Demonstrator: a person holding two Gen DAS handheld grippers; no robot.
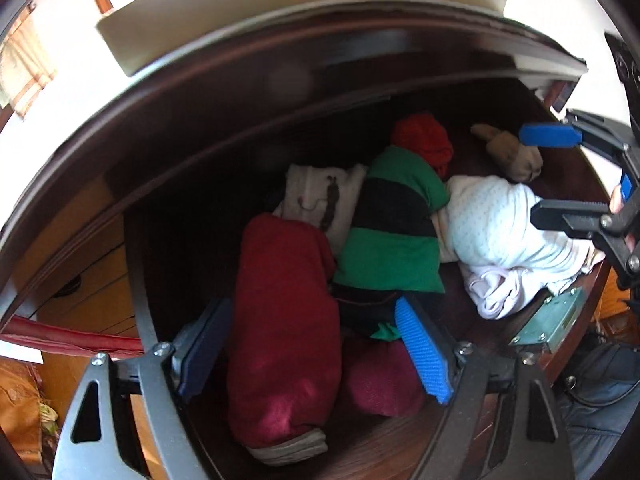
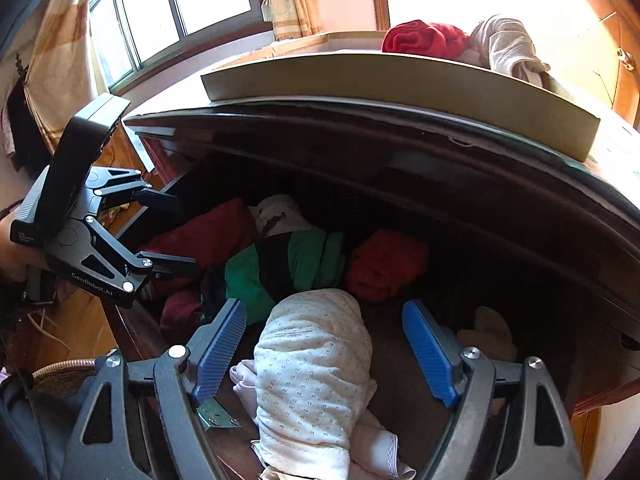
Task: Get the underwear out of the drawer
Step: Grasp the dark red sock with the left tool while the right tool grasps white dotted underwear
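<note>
The open dark wooden drawer (image 1: pixel 168 240) holds several rolled garments. My left gripper (image 1: pixel 316 356) is open, its pads either side of a dark red rolled garment (image 1: pixel 280 328). A green and black striped roll (image 1: pixel 392 224) lies beside it. My right gripper (image 2: pixel 326 354) is open around a white dotted rolled garment (image 2: pixel 316 372), which also shows in the left wrist view (image 1: pixel 492 224). The right gripper shows in the left wrist view (image 1: pixel 556 176), and the left gripper in the right wrist view (image 2: pixel 168 236).
An orange-red roll (image 1: pixel 424 140) (image 2: pixel 386 264), a cream printed piece (image 1: pixel 320 196) and a tan sock (image 1: pixel 516 156) lie further back. A flat cardboard box (image 2: pixel 400 80) sits on the dresser top with red cloth (image 2: pixel 424 38) behind it. A metal hinge (image 1: pixel 552 320) is at the drawer's front corner.
</note>
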